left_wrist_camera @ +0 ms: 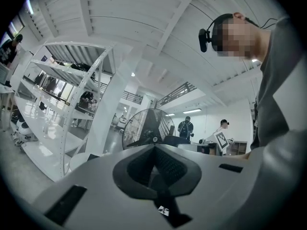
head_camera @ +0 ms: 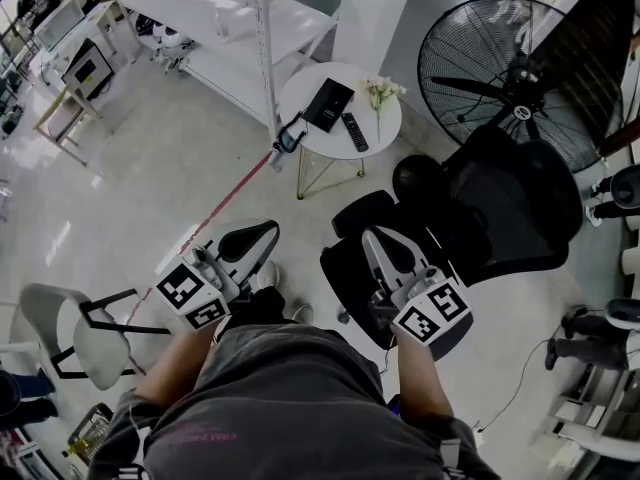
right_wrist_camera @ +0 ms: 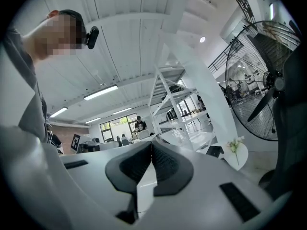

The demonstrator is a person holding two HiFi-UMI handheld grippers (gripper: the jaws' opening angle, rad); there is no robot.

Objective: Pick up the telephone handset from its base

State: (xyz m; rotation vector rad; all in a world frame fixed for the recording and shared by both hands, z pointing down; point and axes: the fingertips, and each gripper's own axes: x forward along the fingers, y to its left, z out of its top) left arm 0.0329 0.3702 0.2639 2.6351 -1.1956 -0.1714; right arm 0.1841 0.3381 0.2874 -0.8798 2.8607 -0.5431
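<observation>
A white shelving rack [head_camera: 250, 28] fills the top of the head view, and a big black floor fan [head_camera: 520, 68] stands at the upper right. Below the fan is a black office chair [head_camera: 490, 218]. Between rack and fan stands a small round white table [head_camera: 318, 140].

The person holds both grippers level over the floor, well short of the table. The left gripper [head_camera: 255, 236] has its jaws pressed together with nothing between them. The right gripper [head_camera: 380, 240], above the chair's seat, also has its jaws closed and empty.

The black telephone [head_camera: 328, 104] lies flat on the table, well apart from both grippers. A slim black buttoned piece [head_camera: 354, 131] lies just beside it. Which of the two is the handset cannot be told. A sprig of pale flowers [head_camera: 381, 90] stands near the table's right edge.
</observation>
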